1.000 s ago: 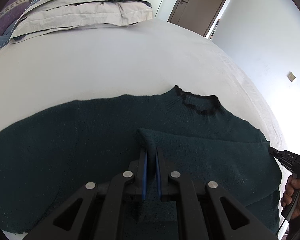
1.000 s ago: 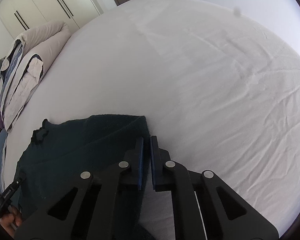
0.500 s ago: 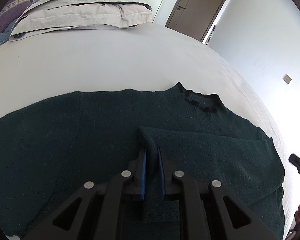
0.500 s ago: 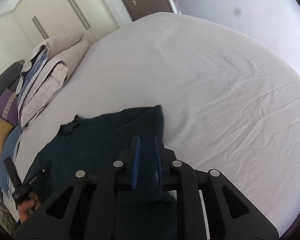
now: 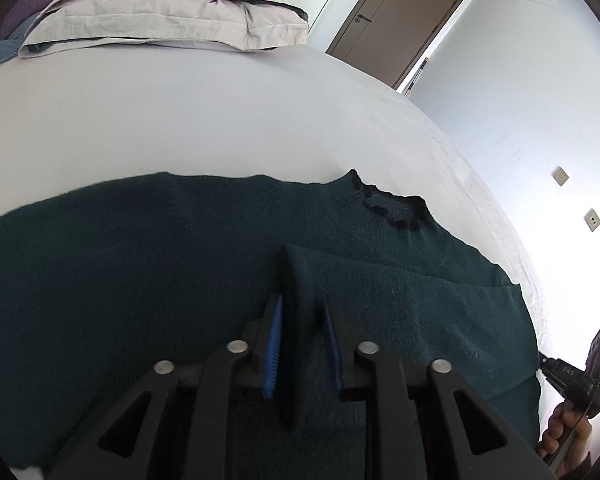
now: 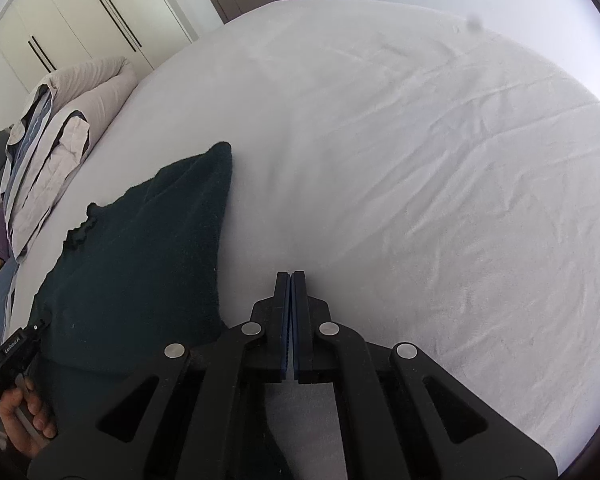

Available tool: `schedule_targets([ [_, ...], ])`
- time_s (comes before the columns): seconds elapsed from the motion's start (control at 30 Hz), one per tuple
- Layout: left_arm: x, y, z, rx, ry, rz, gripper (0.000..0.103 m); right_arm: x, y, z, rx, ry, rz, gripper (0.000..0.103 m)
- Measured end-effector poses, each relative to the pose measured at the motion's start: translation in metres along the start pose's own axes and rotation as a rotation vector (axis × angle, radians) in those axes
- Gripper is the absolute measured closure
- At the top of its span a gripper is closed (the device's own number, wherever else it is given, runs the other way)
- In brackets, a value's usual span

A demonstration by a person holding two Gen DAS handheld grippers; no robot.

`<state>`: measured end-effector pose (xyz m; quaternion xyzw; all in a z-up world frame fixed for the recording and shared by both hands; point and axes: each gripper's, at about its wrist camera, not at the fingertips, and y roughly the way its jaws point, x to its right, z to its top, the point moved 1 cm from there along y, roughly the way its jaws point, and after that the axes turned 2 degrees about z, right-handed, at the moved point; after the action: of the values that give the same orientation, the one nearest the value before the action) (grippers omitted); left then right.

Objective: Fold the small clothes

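Note:
A dark green sweater (image 5: 148,264) with a black frilled collar (image 5: 392,206) lies flat on the white bed. Its right sleeve (image 5: 412,304) is folded across the body. My left gripper (image 5: 300,304) has its jaws slightly apart around the folded sleeve's edge, which passes between the blue pads (image 5: 274,340). In the right wrist view the sweater (image 6: 148,248) lies to the left. My right gripper (image 6: 291,280) is shut and empty over bare sheet beside the sweater's edge.
The white bed sheet (image 6: 420,160) stretches wide to the right. Stacked pillows and bedding (image 5: 160,8) lie at the head of the bed. A brown door (image 5: 400,24) and wardrobe doors (image 6: 80,20) stand beyond.
My left gripper's jaws have widened around the sleeve edge. My right gripper let go of the sweater's side, pulled away to the right over bare sheet, and closed.

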<state>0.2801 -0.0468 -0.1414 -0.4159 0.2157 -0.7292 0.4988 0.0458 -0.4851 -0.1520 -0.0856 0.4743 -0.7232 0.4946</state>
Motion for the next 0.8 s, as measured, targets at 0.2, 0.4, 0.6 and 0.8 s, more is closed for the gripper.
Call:
schedule_targets([
  [0.2, -0.045, -0.092, -0.014, 0.096, -0.114, 0.012, 0.035, -0.036, -0.096, -0.012, 0.255, -0.030, 0.010, 0.031],
  [0.4, -0.166, -0.192, -0.063, 0.192, -0.475, 0.009, 0.035, -0.116, -0.169, -0.058, 0.402, -0.203, 0.130, 0.001],
  [0.6, -0.271, -0.264, -0.111, 0.321, -0.775, 0.080, 0.035, -0.192, -0.174, -0.108, 0.295, -0.269, 0.277, 0.001],
  [0.8, -0.346, -0.278, -0.130, 0.377, -1.017, 0.043, 0.036, -0.237, -0.184, -0.153, 0.217, -0.287, 0.368, 0.001],
])
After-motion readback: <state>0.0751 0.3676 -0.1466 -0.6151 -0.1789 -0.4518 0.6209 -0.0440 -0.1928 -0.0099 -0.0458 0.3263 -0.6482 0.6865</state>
